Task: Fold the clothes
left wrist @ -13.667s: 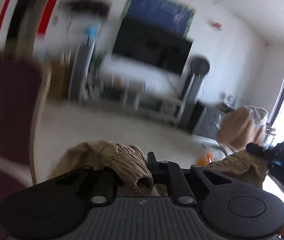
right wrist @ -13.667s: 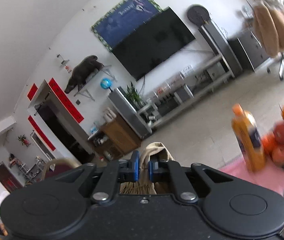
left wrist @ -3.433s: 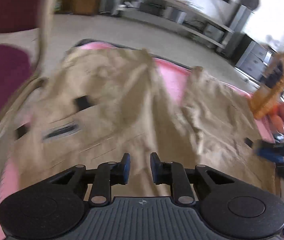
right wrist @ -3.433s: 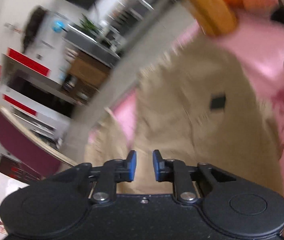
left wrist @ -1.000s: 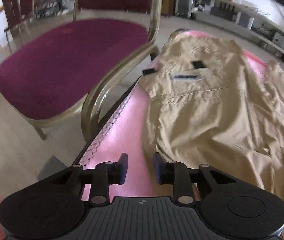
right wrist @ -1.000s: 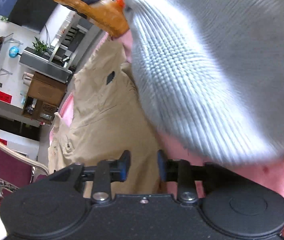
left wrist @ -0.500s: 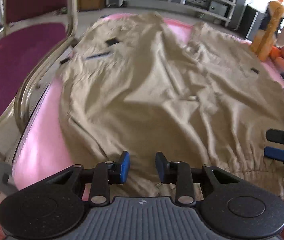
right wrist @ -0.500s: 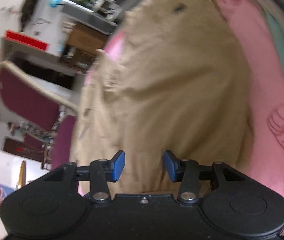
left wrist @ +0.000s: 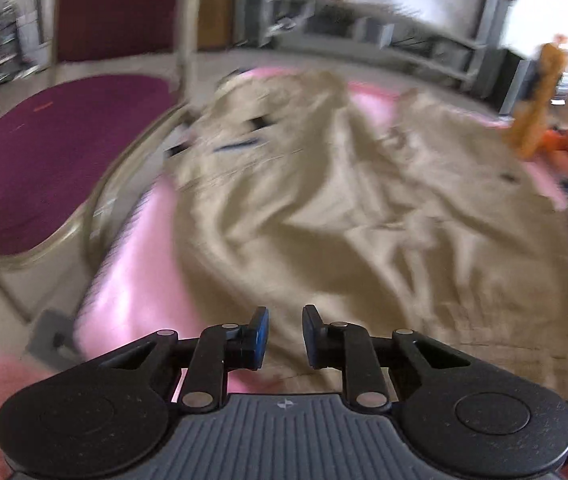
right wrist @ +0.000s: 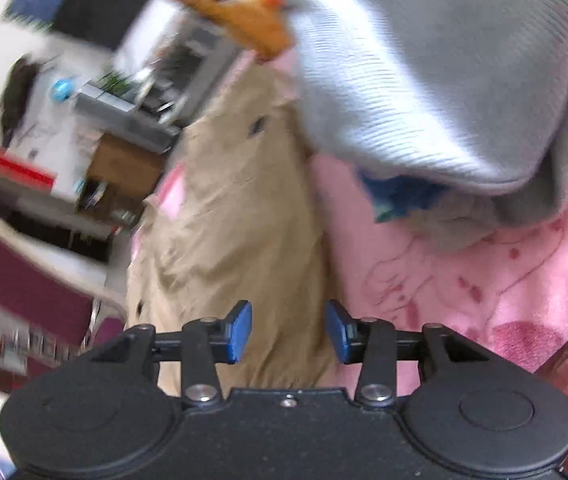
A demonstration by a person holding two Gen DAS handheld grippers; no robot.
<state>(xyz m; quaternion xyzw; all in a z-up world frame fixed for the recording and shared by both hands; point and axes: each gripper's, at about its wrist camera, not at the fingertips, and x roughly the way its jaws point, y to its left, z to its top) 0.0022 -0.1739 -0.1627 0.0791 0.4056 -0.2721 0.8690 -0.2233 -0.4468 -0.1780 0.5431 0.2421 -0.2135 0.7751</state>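
Note:
Tan trousers lie spread out, wrinkled, on a pink blanket over the table, legs running away from me. My left gripper hovers over the near left hem; its jaws are closing with a narrow gap and no cloth pinched between them. In the right wrist view the same trousers stretch away on the left, and my right gripper stands open above their near right edge, nothing between its blue pads.
A maroon chair stands close against the table's left side. A grey knitted garment is heaped on the pink blanket to the right of the trousers. An orange bottle and fruit sit at the far right corner.
The left gripper swung left across the trousers and its jaws narrowed. The right wrist view swung right, bringing the grey knitted heap back into sight; its jaws stayed apart.

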